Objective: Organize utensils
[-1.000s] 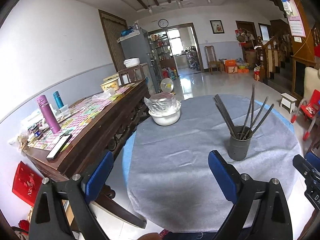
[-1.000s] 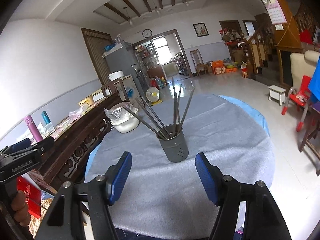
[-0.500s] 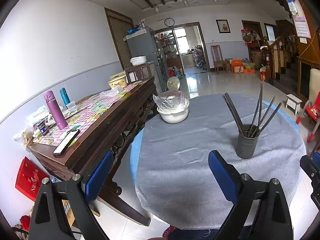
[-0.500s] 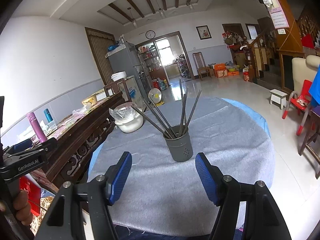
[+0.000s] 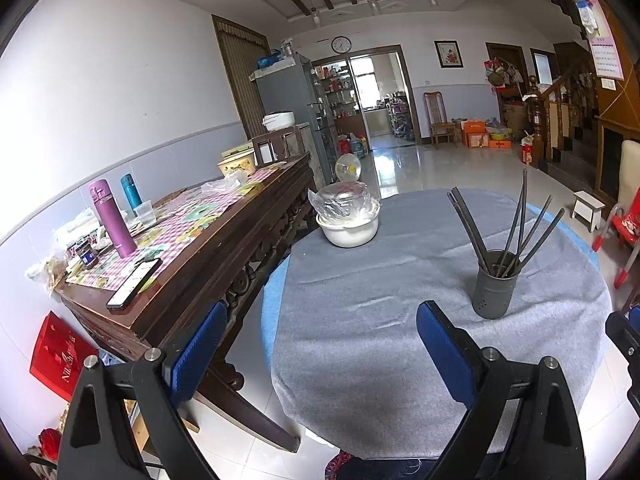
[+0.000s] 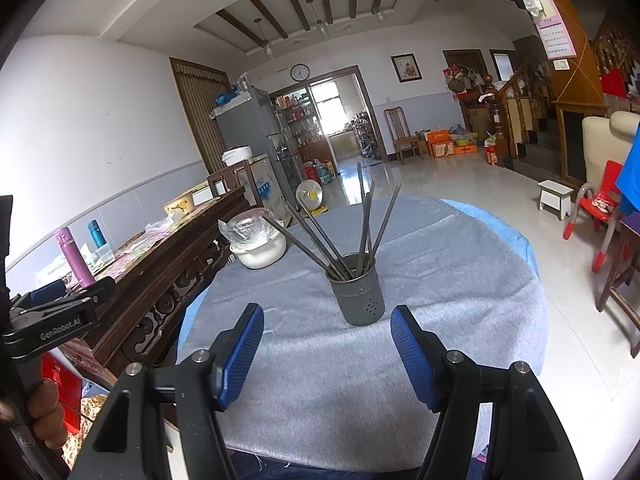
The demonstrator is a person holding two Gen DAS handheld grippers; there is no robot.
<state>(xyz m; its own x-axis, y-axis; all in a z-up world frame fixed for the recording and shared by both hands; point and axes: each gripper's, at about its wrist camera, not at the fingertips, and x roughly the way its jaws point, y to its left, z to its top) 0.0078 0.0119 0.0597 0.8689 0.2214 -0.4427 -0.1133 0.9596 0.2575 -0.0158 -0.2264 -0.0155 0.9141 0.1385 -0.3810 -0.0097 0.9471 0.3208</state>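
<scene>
A dark grey perforated utensil cup [image 6: 358,291] stands upright on the round table's grey cloth [image 6: 432,280], with several dark chopsticks [image 6: 365,220] fanned out of it. My right gripper [image 6: 326,334] is open, held short of the cup above the table's near side, with nothing between its blue pads. In the left wrist view the same cup [image 5: 494,285] and chopsticks [image 5: 520,220] sit right of centre. My left gripper [image 5: 320,336] is open and empty, hovering over the table's near left edge. A hand [image 6: 46,420] holds the left gripper's body at the right view's left border.
A white bowl [image 5: 349,227] holding a plastic-wrapped pot stands at the table's far left. A dark wooden sideboard [image 5: 208,256] to the left carries a purple bottle [image 5: 110,220], a teal bottle and a phone [image 5: 134,283]. Red chairs [image 6: 600,216] and a small white stool [image 6: 555,198] stand to the right.
Both views have drawn back a little from the table, so the cup sits slightly farther off. Both grippers stay open and empty.
</scene>
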